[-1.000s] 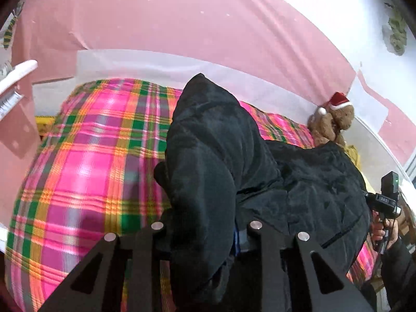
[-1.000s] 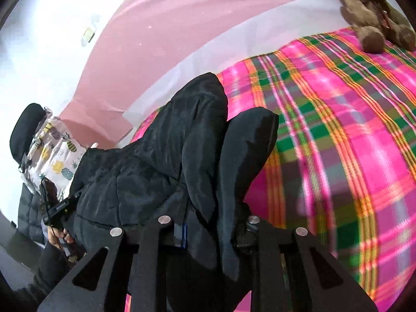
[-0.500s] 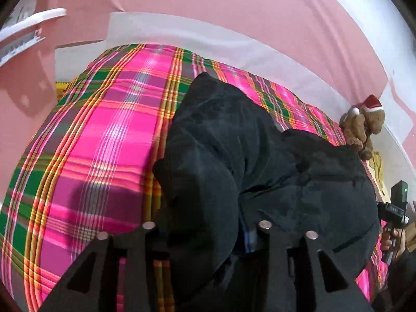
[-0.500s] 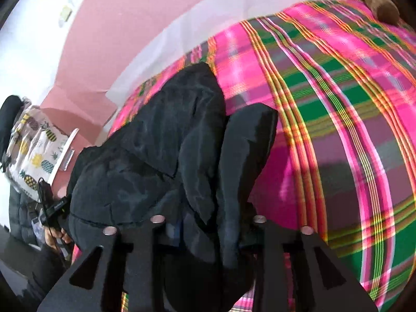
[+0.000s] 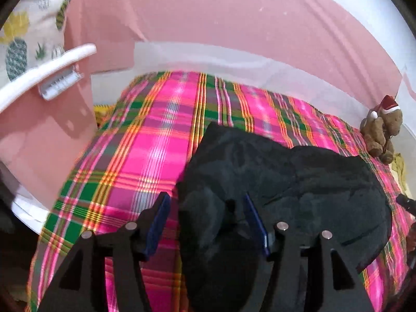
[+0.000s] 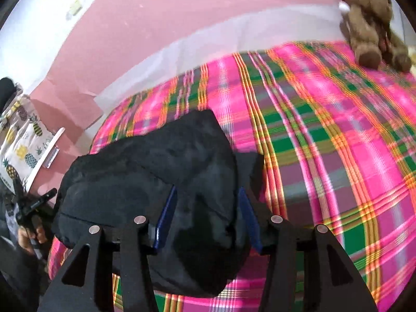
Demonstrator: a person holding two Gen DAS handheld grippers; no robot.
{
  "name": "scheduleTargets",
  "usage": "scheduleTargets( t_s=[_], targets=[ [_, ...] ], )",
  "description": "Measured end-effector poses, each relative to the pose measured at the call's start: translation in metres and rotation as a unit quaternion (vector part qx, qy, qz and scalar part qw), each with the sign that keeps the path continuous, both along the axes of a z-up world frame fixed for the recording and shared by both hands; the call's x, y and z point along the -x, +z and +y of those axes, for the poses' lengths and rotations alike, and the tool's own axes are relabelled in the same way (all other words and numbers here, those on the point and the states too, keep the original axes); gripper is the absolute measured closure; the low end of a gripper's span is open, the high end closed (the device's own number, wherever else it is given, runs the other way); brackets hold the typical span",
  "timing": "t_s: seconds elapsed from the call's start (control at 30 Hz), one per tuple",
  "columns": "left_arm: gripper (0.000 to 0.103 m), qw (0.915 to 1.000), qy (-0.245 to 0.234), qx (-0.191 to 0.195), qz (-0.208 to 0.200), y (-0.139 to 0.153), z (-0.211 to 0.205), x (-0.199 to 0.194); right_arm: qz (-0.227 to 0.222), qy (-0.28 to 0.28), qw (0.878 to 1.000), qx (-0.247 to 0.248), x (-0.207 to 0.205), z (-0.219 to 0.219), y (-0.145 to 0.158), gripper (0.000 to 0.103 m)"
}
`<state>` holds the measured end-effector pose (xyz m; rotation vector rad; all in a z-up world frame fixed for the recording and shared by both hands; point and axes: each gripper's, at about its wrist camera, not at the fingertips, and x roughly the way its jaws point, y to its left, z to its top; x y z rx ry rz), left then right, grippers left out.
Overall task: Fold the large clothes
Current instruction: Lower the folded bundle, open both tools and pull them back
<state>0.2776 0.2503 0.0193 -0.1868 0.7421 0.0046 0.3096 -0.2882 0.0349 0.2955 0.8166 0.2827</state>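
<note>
A black padded jacket [image 5: 299, 179] lies folded on the pink plaid bed cover [image 5: 145, 161]. My left gripper [image 5: 205, 208] is open, its blue pads [image 5: 160, 221] apart, with a fold of the jacket lying loose between them. In the right wrist view the jacket [image 6: 145, 171] lies on the plaid cover [image 6: 325, 140]. My right gripper [image 6: 205, 202] is also open, with the jacket's near edge between its blue pads [image 6: 166, 215]. The other hand-held gripper [image 6: 31, 205] shows at the left edge of that view.
A brown teddy bear [image 5: 382, 130] with a red hat sits at the far right of the bed, also in the right wrist view [image 6: 369, 23]. A pink wall [image 5: 234, 20] runs behind the bed. A white chair with a pineapple-print cushion [image 5: 28, 39] stands at the left.
Both grippers have opened and let go of the jacket. The jacket, held up before, now lies lower and flatter on the bed. Both cameras have drawn back a little.
</note>
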Motion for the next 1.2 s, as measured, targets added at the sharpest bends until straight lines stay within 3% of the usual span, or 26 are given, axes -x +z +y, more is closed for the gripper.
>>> scheduleTargets(
  t_s=[0.13,0.37,0.53,0.87,0.97,1.2],
  targets=[
    [0.043,0.9998,-0.017,-0.008,-0.011,0.004,-0.022,0.007,-0.012,0.023,0.999,0.031,0.011,0.022,0.006,0.053],
    [0.043,0.9987,-0.023,-0.020,0.040,-0.042,-0.039,-0.013,0.043,0.036,0.995,0.082,-0.003,0.045,-0.036,0.053],
    [0.043,0.9991,-0.015,-0.019,0.035,-0.034,-0.041,-0.001,0.036,0.038,0.995,0.090,0.002,0.044,-0.036,0.053],
    [0.042,0.9997,-0.005,-0.017,0.015,-0.001,-0.082,0.076,-0.007,0.041,0.994,0.100,0.063,0.061,0.000,0.053],
    [0.031,0.9997,-0.005,-0.022,0.010,0.007,-0.099,0.106,-0.021,0.044,0.994,0.100,0.090,0.068,0.011,0.053],
    [0.030,0.9999,0.004,-0.015,-0.004,0.023,-0.133,0.169,-0.044,0.048,0.993,0.100,0.151,0.084,0.029,0.053]
  ],
)
